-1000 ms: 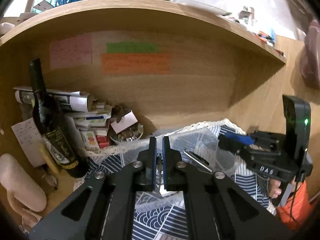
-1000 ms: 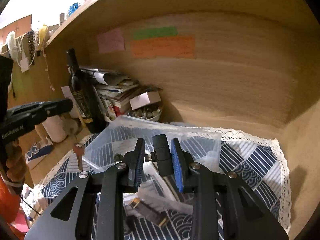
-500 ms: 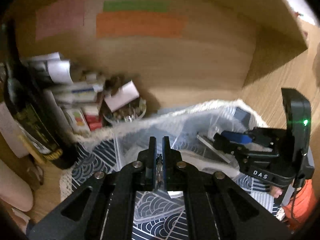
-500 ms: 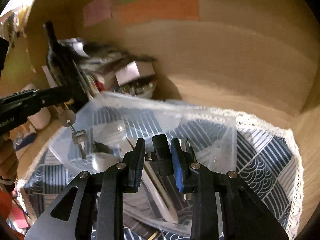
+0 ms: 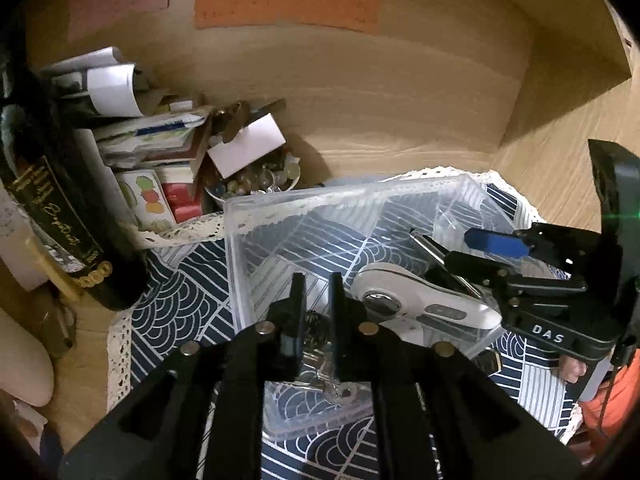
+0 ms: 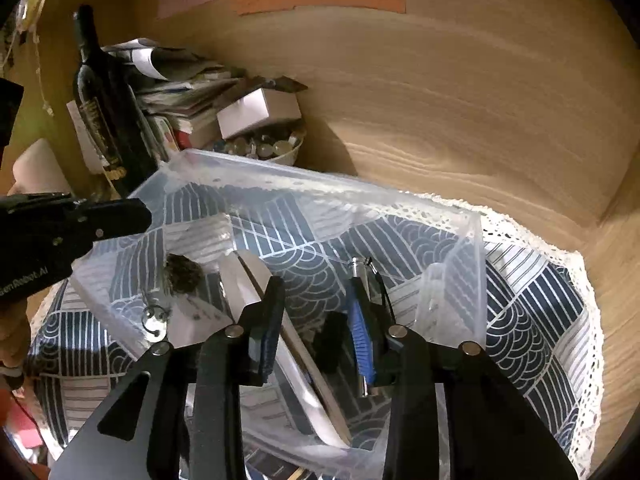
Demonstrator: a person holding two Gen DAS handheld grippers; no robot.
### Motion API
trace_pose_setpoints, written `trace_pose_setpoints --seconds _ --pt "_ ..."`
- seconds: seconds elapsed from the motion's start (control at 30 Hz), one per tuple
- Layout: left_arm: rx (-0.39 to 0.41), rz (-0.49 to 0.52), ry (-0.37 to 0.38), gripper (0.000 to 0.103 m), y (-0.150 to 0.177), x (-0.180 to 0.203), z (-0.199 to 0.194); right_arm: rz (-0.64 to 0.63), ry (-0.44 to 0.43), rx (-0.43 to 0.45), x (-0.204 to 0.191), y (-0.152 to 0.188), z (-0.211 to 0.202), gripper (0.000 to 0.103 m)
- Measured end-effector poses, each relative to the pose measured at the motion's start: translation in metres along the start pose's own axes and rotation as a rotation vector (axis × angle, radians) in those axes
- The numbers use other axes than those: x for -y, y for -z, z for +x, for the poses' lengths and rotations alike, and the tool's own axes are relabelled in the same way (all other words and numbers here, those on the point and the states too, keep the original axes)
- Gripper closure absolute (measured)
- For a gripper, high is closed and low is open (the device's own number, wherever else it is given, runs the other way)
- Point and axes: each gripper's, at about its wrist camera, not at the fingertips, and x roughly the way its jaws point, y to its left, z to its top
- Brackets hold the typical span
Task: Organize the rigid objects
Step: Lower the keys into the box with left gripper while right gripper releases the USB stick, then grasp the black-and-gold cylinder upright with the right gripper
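1. Wooden alcove (image 5: 400, 92), patterned blue cloth (image 5: 176, 300) on its floor, clear plastic bin (image 6: 320, 192) sitting on the cloth
2. Left gripper (image 5: 316, 292) is over the bin's near corner, jaws just eased apart to a narrow gap, keys (image 5: 340, 388) lying loose below in the bin
3. Right gripper (image 6: 320, 312) is inside the bin, jaws just widening, nothing pinched; small black piece (image 6: 332, 344) rests below between them
4. White gadget (image 5: 424, 304) and silver pen (image 6: 360, 320) lie in the bin
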Motion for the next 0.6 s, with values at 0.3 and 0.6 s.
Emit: trace_pose_setpoints --seconds 0.3,0.6 --pt "0.06 0.014 -0.027 0.057 0.005 0.01 -0.033 -0.025 0.005 0.085 -0.012 -0.001 -0.041 0.058" --pt "0.059 0.014 -0.04 0.028 0.035 0.021 -0.055 -0.054 -0.001 0.105 -0.026 0.022 -0.069 0.058"
